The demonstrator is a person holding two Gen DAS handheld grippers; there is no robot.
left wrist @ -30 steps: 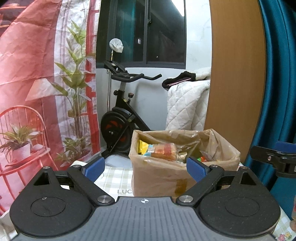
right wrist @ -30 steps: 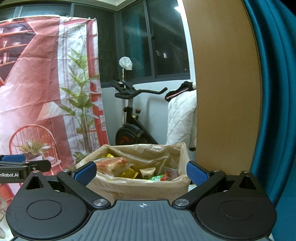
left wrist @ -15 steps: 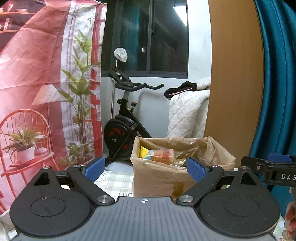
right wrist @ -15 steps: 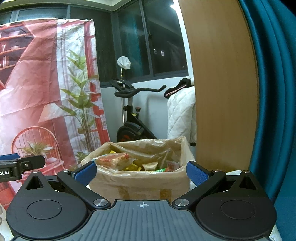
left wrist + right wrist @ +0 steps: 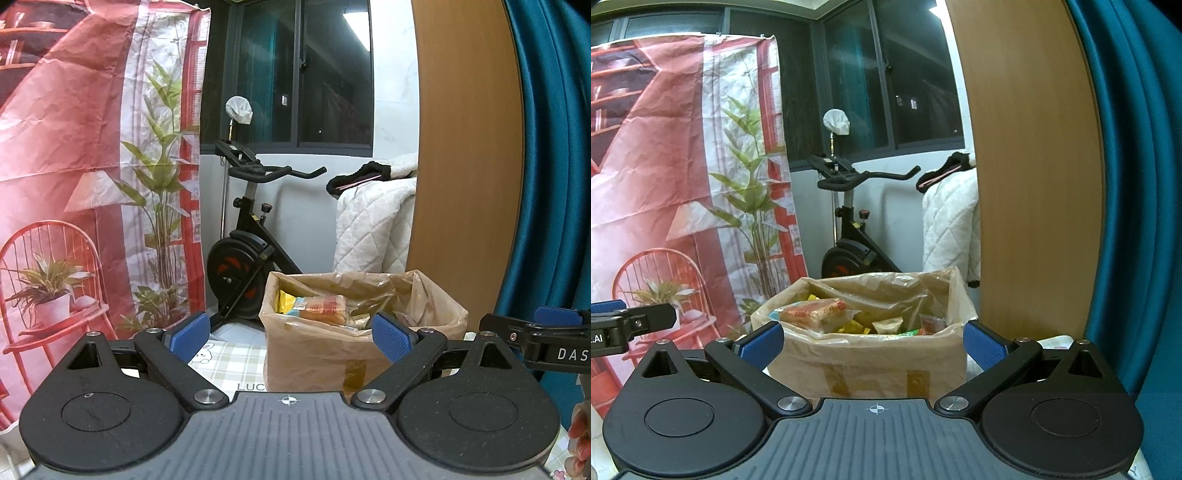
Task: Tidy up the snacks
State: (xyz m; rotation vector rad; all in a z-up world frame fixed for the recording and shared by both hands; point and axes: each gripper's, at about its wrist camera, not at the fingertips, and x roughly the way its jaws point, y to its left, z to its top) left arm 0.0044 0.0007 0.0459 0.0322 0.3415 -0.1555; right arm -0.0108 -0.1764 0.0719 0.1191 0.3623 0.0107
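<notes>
A cardboard box lined with a brown plastic bag stands on the checked tablecloth; it also shows in the right wrist view. It holds several snack packs, with an orange-red wrapped pack on top, also seen in the right wrist view. My left gripper is open and empty, in front of the box. My right gripper is open and empty, straddling the box front from a short distance. Each gripper's tip shows at the other view's edge.
A wooden panel and teal curtain stand behind right. An exercise bike and a white quilt are beyond the table. A red printed backdrop hangs at left.
Both grippers have drawn back and tilted up a little, so the box sits lower and smaller in both views. Both stay open and empty.
</notes>
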